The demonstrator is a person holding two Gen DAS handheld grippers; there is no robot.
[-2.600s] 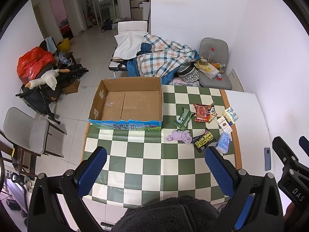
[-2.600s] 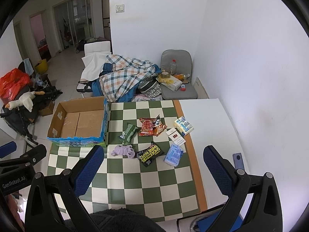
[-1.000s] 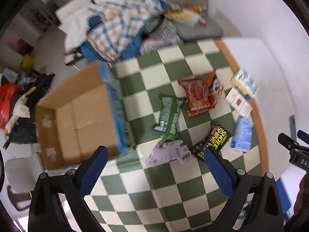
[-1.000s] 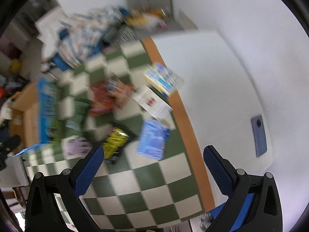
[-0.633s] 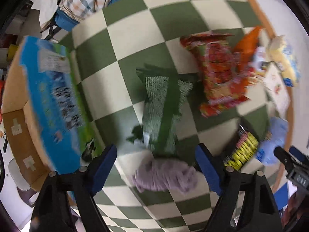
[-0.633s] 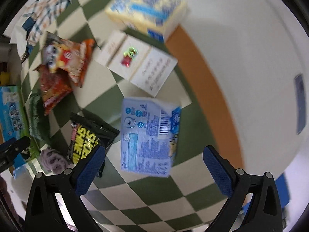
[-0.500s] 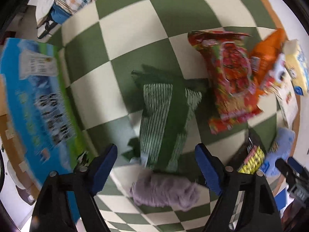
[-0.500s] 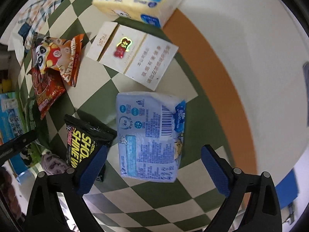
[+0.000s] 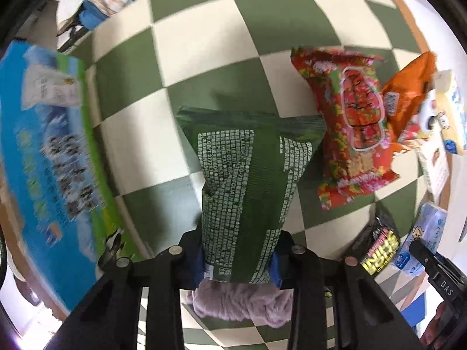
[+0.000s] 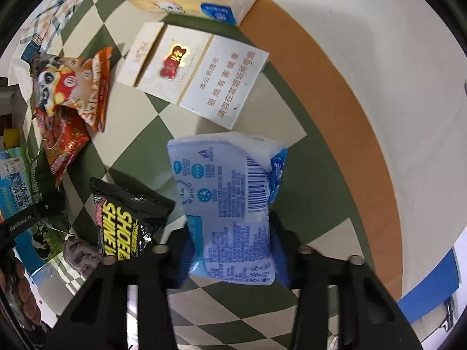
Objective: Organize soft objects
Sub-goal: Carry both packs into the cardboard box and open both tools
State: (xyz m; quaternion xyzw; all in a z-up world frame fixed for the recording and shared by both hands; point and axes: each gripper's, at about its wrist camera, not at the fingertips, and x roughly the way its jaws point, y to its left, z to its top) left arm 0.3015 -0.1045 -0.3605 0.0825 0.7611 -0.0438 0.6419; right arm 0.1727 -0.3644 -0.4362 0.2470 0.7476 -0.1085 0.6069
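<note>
Left wrist view shows the left gripper (image 9: 238, 258), jaws just closed, pinching a dark green printed snack packet (image 9: 248, 192) on the green-and-cream checkered tablecloth (image 9: 201, 43), while the right gripper (image 10: 233, 250), likewise just closed, squeezes a pale blue plastic tissue pack (image 10: 230, 204) beside a black shoe-wipes sachet (image 10: 125, 221).

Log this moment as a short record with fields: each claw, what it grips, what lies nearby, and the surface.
left claw: has just closed, shut on the green packet
right claw: has just closed, shut on the blue tissue pack
beside green packet: red snack bag; purple cloth under its near end
beside tissue pack: black shoe-wipes packet, white carton
surface: green-and-white checked cloth
</note>
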